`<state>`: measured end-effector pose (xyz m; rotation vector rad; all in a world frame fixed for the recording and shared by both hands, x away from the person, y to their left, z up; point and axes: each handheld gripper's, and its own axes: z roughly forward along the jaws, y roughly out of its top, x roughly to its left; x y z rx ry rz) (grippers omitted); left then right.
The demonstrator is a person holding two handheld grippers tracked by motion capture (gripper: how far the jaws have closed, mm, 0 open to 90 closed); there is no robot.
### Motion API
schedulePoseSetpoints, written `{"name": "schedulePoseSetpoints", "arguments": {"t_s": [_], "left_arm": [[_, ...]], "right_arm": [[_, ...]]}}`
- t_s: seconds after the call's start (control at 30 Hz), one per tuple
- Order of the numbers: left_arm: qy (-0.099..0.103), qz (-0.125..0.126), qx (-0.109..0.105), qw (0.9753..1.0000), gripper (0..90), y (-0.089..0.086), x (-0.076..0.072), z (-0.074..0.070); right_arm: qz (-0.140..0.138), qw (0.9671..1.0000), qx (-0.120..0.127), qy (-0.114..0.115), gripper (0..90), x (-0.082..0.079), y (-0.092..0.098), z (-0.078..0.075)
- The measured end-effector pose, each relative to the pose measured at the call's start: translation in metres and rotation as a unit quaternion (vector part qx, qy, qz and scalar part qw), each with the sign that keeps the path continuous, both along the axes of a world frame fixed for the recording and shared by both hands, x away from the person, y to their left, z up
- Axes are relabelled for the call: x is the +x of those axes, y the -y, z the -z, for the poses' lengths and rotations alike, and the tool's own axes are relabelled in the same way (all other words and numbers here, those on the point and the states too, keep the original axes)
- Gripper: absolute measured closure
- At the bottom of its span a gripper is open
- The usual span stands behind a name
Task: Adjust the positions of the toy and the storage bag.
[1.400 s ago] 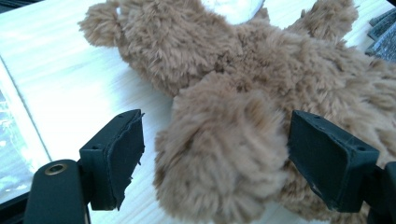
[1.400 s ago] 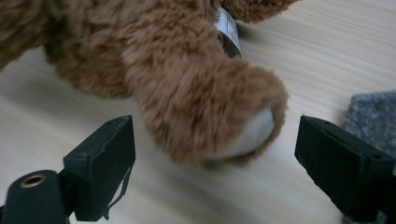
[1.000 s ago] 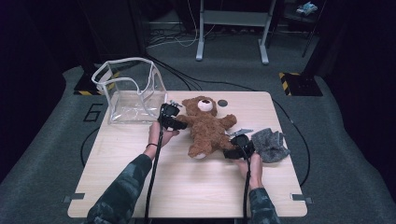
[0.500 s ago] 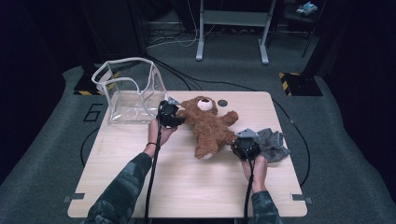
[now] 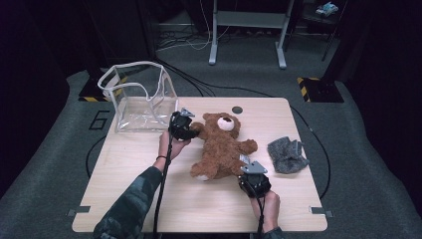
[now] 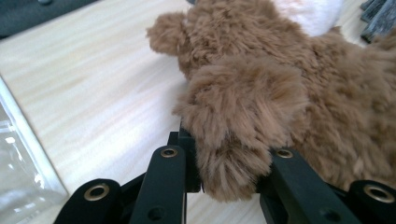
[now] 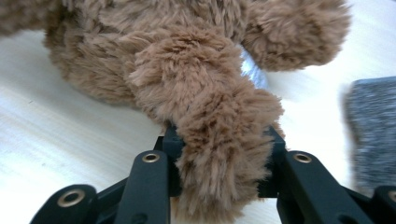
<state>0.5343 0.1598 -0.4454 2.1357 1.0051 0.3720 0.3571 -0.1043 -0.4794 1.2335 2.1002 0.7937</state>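
A brown teddy bear (image 5: 219, 147) lies on its back in the middle of the wooden table (image 5: 149, 209), head toward the far side. My left gripper (image 5: 189, 128) is at the bear's left side, shut on its arm. In the left gripper view the furry paw (image 6: 236, 140) is squeezed between the two black jaws of the left gripper (image 6: 229, 151). My right gripper (image 5: 247, 167) is at the bear's near right, shut on a leg. The right gripper view shows that leg (image 7: 210, 116) running down between the jaws of the right gripper (image 7: 223, 142).
A clear plastic bag (image 5: 142, 97) with white trim stands open at the table's far left; its edge (image 6: 18, 163) lies close to my left gripper. A grey cloth (image 5: 286, 154) lies right of the bear. A small dark disc (image 5: 237, 109) sits near the far edge.
My right gripper has moved toward the near edge with the bear's leg in it, away from the grey cloth. The bear has shifted slightly nearer. The left gripper has barely moved.
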Motion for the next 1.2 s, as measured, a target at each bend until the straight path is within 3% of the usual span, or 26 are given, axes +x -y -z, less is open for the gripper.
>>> {"name": "schedulePoseSetpoints", "arguments": {"t_s": [0.07, 0.1, 0.17, 0.3, 0.4, 0.57, 0.67, 0.73, 0.9, 0.93, 0.97, 1.0, 1.03, 1.07, 1.2], "left_arm": [[-0.009, -0.003, -0.003, 0.9999, 71.6, -0.003, 0.000, 0.005], [-0.014, -0.006, -0.005, 0.9999, 71.6, -0.005, 0.000, 0.006], [-0.020, -0.019, -0.005, 0.9996, 61.2, -0.007, 0.000, 0.006], [-0.011, -0.043, -0.031, 0.9986, 33.2, -0.014, -0.003, -0.009], [0.002, -0.050, -0.038, 0.9980, 25.4, -0.012, -0.007, -0.025], [0.013, -0.039, -0.053, 0.9977, 18.7, 0.012, -0.016, -0.049], [0.004, -0.023, -0.041, 0.9989, 17.6, 0.038, -0.018, -0.055], [-0.014, -0.013, -0.030, 0.9994, 17.2, 0.055, -0.015, -0.053], [-0.066, -0.040, -0.012, 0.9969, 14.9, 0.084, -0.002, -0.033], [-0.074, -0.043, -0.008, 0.9963, 14.2, 0.086, 0.000, -0.029], [-0.083, -0.043, -0.005, 0.9956, 13.1, 0.086, 0.002, -0.025], [-0.091, -0.046, 0.001, 0.9948, 13.1, 0.087, 0.003, -0.022], [-0.097, -0.048, 0.001, 0.9942, 12.2, 0.088, 0.004, -0.019], [-0.103, -0.046, 0.002, 0.9936, 11.2, 0.088, 0.006, -0.015], [-0.117, -0.048, -0.002, 0.9919, 8.7, 0.089, 0.007, -0.006]], "right_arm": [[0.000, 0.9998, 0.019, -0.003, 62.9, 0.000, -0.002, 0.004], [0.000, 0.9998, 0.019, -0.003, 62.9, 0.000, -0.002, 0.004], [-0.007, 0.9999, 0.014, -0.002, 61.8, 0.000, -0.003, 0.004], [-0.004, 0.9998, 0.017, -0.003, 60.7, -0.001, -0.004, 0.003], [-0.002, 0.9998, 0.018, 0.002, 59.8, 0.000, -0.005, 0.003], [-0.007, 0.9999, 0.013, 0.000, 58.0, 0.000, -0.007, 0.003], [-0.004, 0.9999, 0.014, 0.001, 57.0, 0.001, -0.008, 0.003], [-0.010, 0.9999, 0.012, -0.003, 56.4, 0.001, -0.009, 0.003], [-0.008, 0.9998, 0.015, -0.008, 51.3, 0.001, -0.010, 0.006], [-0.006, 0.9998, 0.016, -0.010, 48.3, 0.001, -0.010, 0.007], [-0.005, 0.9996, 0.023, -0.014, 37.7, 0.001, -0.007, 0.008], [-0.005, 0.9996, 0.023, -0.014, 37.7, 0.001, -0.007, 0.008], [-0.003, 0.9995, 0.027, -0.016, 30.9, 0.001, -0.005, 0.009], [-0.004, 0.9987, 0.047, -0.018, 21.0, -0.001, 0.000, 0.010], [-0.011, 0.9978, 0.063, -0.015, 13.5, -0.006, 0.011, 0.008]]}}
